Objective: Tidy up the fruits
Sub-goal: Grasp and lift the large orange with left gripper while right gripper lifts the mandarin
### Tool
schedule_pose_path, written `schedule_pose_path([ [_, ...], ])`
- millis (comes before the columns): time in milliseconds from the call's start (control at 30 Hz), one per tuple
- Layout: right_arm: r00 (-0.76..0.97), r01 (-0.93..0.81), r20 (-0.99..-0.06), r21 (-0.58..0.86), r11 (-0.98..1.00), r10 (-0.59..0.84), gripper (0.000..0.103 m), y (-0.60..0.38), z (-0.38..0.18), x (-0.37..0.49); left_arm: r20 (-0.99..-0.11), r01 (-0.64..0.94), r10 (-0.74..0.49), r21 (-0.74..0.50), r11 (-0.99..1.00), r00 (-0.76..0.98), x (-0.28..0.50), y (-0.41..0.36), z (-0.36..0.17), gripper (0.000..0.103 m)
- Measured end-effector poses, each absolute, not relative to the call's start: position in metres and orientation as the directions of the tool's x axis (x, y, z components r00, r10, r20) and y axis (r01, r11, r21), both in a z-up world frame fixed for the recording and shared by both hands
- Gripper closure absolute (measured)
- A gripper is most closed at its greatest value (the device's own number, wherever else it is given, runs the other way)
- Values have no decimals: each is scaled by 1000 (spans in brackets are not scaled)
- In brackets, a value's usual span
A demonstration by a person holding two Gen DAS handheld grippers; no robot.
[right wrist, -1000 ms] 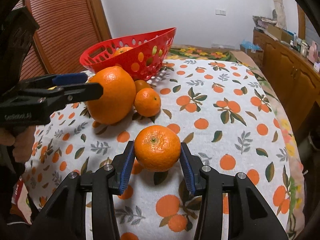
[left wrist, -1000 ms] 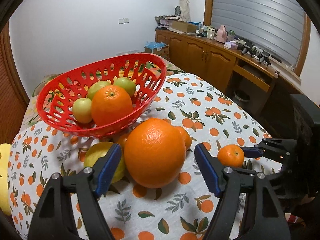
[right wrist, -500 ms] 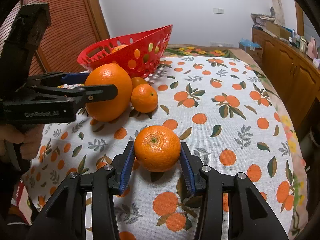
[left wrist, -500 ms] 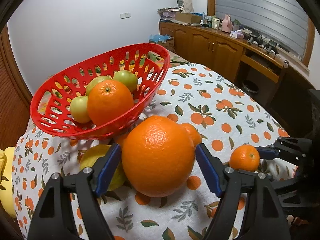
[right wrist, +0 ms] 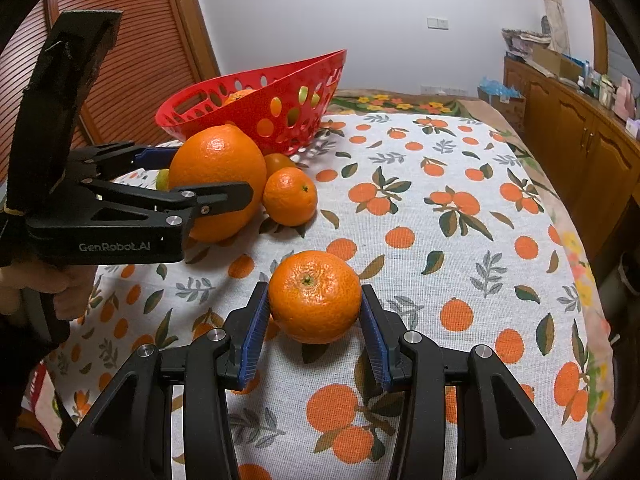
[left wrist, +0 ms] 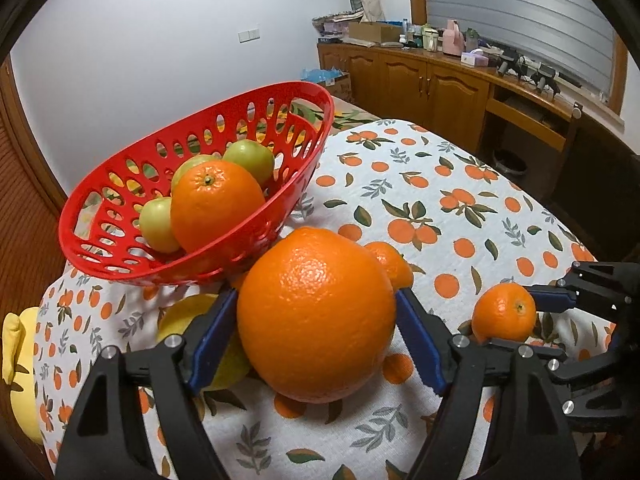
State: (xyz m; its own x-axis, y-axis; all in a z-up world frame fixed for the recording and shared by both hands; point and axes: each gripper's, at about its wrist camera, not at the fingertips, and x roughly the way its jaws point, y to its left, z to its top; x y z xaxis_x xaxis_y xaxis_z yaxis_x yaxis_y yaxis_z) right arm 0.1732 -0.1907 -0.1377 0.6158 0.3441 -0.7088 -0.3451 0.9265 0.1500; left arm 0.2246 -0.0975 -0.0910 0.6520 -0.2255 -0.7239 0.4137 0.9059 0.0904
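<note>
Student: Orange point(left wrist: 316, 316) in the left-wrist view, the large 1: where does it lie, and what holds it?

Tutor: It rests on the tablecloth point(right wrist: 440, 240) just in front of the red basket point(left wrist: 248, 236), close against its near wall. The left gripper point(left wrist: 317, 300) straddles it, 1 blue pad on each flank; the jaws stand apart and no squeeze shows.

Student: And the mandarin point(right wrist: 314, 296)?

Tutor: It sits farther out from the basket, well apart from it and on the cloth. The right gripper point(right wrist: 314, 300) is clamped on it, both pads against the peel at its widest girth.

Student: How should the 2 fruits handle?

Tutor: Judged by size, the orange is the heavy one: firm, with a pebbled rind that gives fair grip, but round enough to roll out of a pinch taken above or below its middle. Take it across the equator. The mandarin looks light, with looser, softer skin; a hard squeeze could bruise it.

Student: What crowds the basket side?

Tutor: A yellow fruit point(left wrist: 184, 316) and a small orange point(left wrist: 390, 264) lie beside the large orange, near the basket's foot. Inside are green fruits point(left wrist: 250, 156) and 1 orange, so room for more is limited.
</note>
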Motion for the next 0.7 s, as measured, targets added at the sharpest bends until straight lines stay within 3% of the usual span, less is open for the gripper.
schedule_pose_path([
  [700,633,-355,-697,125,927,336,58,-186,-133,171,-621,386,-329,-46,921,712,173,-58,-45,26],
])
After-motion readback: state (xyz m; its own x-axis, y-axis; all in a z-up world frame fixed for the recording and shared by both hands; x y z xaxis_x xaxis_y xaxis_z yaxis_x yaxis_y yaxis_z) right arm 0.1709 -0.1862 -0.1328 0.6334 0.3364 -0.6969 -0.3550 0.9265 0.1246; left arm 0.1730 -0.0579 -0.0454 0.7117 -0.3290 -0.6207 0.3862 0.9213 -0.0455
